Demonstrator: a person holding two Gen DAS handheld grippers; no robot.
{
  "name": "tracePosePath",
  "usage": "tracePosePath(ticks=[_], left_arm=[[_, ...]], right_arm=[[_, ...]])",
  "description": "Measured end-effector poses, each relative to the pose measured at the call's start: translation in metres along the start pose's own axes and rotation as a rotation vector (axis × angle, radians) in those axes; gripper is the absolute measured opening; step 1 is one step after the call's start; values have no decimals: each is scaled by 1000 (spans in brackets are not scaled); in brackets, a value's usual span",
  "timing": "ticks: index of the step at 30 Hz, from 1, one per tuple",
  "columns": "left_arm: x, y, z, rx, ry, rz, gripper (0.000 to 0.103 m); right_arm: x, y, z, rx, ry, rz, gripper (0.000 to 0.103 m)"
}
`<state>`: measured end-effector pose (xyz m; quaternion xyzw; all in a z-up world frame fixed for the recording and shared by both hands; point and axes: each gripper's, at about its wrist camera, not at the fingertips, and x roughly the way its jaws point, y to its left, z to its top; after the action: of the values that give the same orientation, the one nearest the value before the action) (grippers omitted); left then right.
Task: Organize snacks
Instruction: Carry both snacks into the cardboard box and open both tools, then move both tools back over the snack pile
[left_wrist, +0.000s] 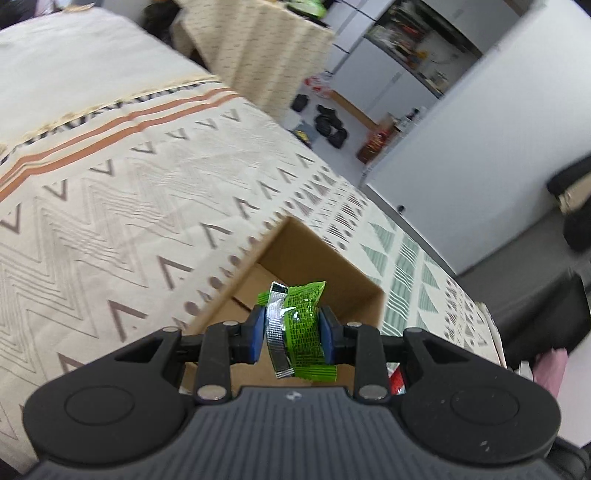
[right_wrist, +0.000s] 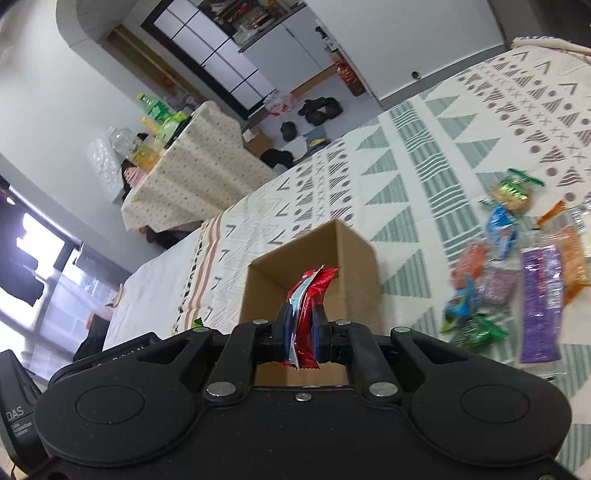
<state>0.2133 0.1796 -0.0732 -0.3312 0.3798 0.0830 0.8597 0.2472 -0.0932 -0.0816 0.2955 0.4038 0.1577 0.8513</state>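
Note:
An open cardboard box (left_wrist: 332, 266) stands on the patterned tablecloth; it also shows in the right wrist view (right_wrist: 347, 258). My left gripper (left_wrist: 293, 332) is shut on a green snack packet (left_wrist: 301, 325) and holds it over the box opening. My right gripper (right_wrist: 303, 332) is shut on a red snack packet (right_wrist: 308, 314) and holds it just above the near edge of the box. A pile of loose snack packets (right_wrist: 517, 273) lies on the cloth to the right of the box.
The table (left_wrist: 110, 221) is covered with a patterned cloth. A second covered table (right_wrist: 192, 173) with bottles stands farther back. Bags and shoes (right_wrist: 317, 109) lie on the floor near white cabinets. A person sits behind the far table.

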Motion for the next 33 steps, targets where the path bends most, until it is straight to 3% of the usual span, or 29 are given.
tracePosePath(ticks=[8,12,18,21,25,29,33], left_arm=[[10,10,5,-27,34,-15,31],[16,11,5,-34,51,-5,39],[19,6,-1,-28,66,31,70],[20,-2,-7,0,76,50,82],[24,-16,-21,54,91,93,86],[25,-31,-35,102,116,70,88],[17,-46,-48,163,82,68,97]], right_arm=[[23,18,-6,-21,26,-2,11],[28,20,-7,-27,27,11,13],[26,13,-6,-23,25,-37,29],[16,5,-6,-8,11,-56,44],[-2,-10,-7,-20,-28,-101,60],[-23,-28,-10,-60,-51,-171,69],[-40,-43,-13,-93,-64,-220,78]])
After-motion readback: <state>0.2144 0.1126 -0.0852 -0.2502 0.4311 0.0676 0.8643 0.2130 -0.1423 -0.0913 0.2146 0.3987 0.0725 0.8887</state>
